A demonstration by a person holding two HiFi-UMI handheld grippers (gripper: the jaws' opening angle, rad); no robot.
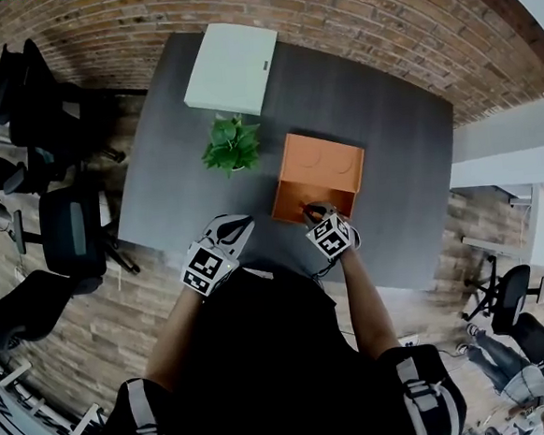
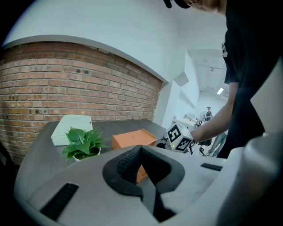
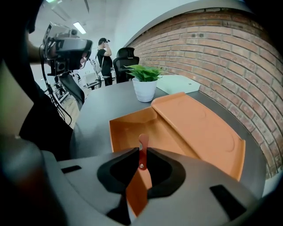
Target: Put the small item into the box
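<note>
– Over the near end of the dark grey table [image 1: 398, 155], what is the right gripper [image 1: 317, 214] doing?

– It hangs above the open orange cardboard box [image 3: 129, 120]. Its jaws are nearly together, pinching a small, flat reddish-brown strap with a metal rivet [image 3: 142, 145]. The strap stands upright between the pads, its rounded tip poking out over the box's hollow.

– So the small item is not in the box yet?

– No, it is held just above the opening. The box's hinged lid [image 3: 201, 128] lies folded flat away from the person, probably so nothing blocks the drop.

– And the left gripper [image 2: 140, 150]?

– Its jaws are together with nothing between them. It waits at the table's near edge, left of the box, seemingly kept out of the way.

– Anything else on the table?

– A small green potted plant [image 1: 232, 145] and a flat white box [image 1: 232, 67], both beyond the orange one.
</note>
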